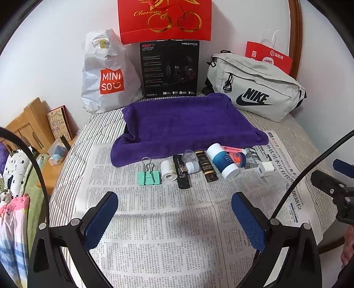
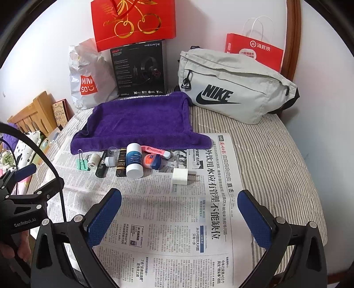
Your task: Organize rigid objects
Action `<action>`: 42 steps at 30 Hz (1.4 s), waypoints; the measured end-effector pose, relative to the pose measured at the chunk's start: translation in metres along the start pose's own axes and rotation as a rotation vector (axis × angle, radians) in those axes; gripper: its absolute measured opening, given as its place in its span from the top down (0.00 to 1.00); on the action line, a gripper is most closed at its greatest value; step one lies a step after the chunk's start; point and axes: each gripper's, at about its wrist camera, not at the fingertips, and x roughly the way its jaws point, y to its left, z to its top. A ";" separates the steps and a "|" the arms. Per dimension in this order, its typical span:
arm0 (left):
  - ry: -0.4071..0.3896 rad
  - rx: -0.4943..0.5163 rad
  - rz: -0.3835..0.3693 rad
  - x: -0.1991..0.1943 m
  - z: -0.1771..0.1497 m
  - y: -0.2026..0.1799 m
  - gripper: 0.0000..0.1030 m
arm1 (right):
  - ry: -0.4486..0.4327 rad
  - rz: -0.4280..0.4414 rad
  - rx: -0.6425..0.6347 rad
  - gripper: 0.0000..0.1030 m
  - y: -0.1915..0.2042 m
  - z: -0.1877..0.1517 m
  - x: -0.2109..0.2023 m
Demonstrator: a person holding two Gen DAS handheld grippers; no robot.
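Observation:
A row of small objects lies on the newspaper (image 1: 154, 221) in front of a purple towel (image 1: 185, 124): a green binder clip (image 1: 148, 176), a white tape roll (image 1: 168, 171), a black remote (image 1: 181, 174), a small white USB plug (image 1: 190, 167), a brown lighter (image 1: 206, 166), a white and blue bottle (image 1: 223, 164), an orange tin (image 2: 152, 161), a pink tube (image 2: 156, 151) and a white charger (image 2: 180, 176). My left gripper (image 1: 174, 199) is open and empty, short of the row. My right gripper (image 2: 179, 197) is open and empty, just short of the charger.
Behind the towel stand a Miniso bag (image 1: 108, 75), a black headset box (image 1: 170, 68), a red gift bag (image 1: 164, 20), a grey Nike bag (image 1: 254, 88) and a red paper bag (image 2: 254, 51). A wooden bedside stand (image 1: 33, 128) is at the left.

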 end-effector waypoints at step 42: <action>0.009 0.003 0.009 -0.003 0.001 0.000 0.00 | 0.001 -0.004 0.004 0.00 0.000 -0.001 0.000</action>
